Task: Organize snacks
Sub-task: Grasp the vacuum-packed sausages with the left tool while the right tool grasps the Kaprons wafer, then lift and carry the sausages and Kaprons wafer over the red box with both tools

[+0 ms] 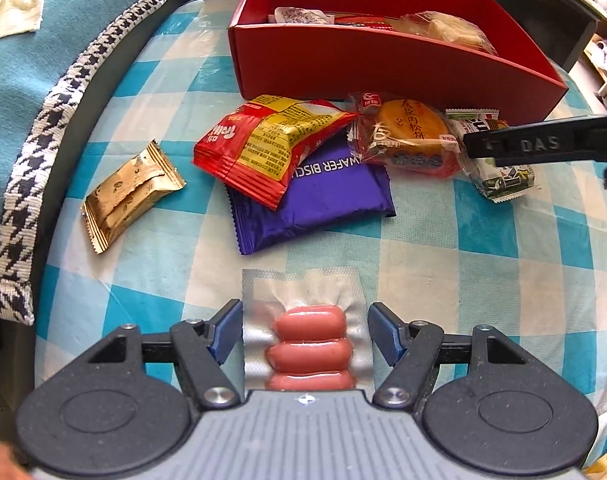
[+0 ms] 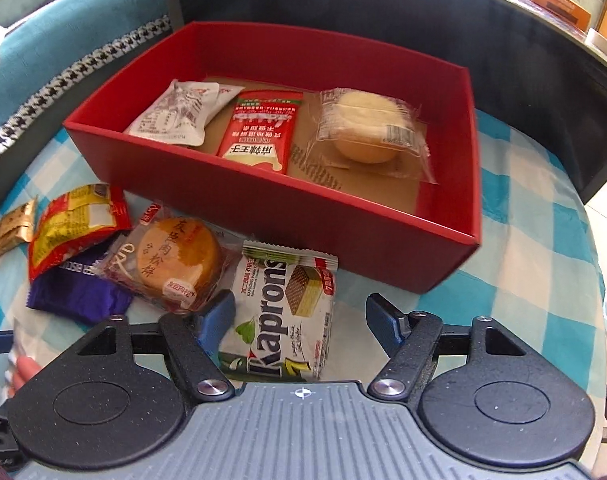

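On the checked blue-and-white cloth (image 1: 443, 240), a crinkled gold foil packet (image 1: 131, 194) lies far left, then a glossy red-and-yellow bag (image 1: 263, 144) overlapping a purple wafer wrapper (image 1: 323, 196). The left gripper (image 1: 305, 330) gapes wide around a vacuum-sealed sausage pack (image 1: 309, 344), gripping nothing. Rightward, the right gripper (image 2: 299, 320) stands wide open astride the Kaprons wafer packet (image 2: 283, 320), left pad touching. The red cardboard box (image 2: 263, 208) sits beyond.

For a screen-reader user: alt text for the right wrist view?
The open right gripper straddles a Kaprons wafer packet on a blue checked tablecloth. Behind it, a red box holds three snacks; more packets lie at left.
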Available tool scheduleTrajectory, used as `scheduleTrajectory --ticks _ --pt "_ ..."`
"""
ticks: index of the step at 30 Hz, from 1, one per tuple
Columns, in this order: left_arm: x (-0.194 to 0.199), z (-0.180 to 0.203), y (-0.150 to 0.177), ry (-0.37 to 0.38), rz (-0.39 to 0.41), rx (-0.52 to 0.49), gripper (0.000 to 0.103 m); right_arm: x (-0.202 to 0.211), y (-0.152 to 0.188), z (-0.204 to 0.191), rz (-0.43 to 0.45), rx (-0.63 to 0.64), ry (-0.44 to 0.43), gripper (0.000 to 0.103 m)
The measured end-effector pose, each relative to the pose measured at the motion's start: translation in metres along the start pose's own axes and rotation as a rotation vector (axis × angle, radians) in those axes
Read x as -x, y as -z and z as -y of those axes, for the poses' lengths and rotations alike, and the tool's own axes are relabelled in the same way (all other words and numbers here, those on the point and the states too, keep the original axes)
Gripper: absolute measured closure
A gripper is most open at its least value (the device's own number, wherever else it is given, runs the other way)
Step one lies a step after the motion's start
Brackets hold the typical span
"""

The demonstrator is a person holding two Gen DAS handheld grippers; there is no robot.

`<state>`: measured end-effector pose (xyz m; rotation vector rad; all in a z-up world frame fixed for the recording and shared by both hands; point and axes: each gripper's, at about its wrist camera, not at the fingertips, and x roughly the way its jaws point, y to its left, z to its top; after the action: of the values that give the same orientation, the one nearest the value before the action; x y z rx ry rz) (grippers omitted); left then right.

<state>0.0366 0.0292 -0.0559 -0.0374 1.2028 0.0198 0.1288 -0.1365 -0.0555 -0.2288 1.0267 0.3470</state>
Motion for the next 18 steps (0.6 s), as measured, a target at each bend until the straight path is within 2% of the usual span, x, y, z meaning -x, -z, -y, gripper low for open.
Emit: scheduleTrajectory --ticks 2,5,8,13,18 --pt "-0.001 0.001 -0.001 -0.004 0.0 -0.008 0.005 -0.006 -0.002 0.001 -0.009 -0.007 -0.016 0.024" --pt "-0.001 0.001 -0.002 -0.006 0.001 -0.013 0.005 -0.003 -0.002 0.002 -0.006 -0.018 -0.044 0.037" --pt "0.001 0.0 0.0 0.006 -0.003 -0.014 0.005 0.003 0.003 -0.003 -0.013 0.019 -0.02 0.037" --pt "0.005 -0.001 0.01 0.041 -0.022 -0.017 0.005 0.02 0.023 -0.001 -0.061 0.01 -0.059 0.038" --pt "0.006 0.008 0.018 0.024 -0.02 -0.062 0.005 0.033 0.045 -0.009 -0.111 0.037 -0.075 0.037"
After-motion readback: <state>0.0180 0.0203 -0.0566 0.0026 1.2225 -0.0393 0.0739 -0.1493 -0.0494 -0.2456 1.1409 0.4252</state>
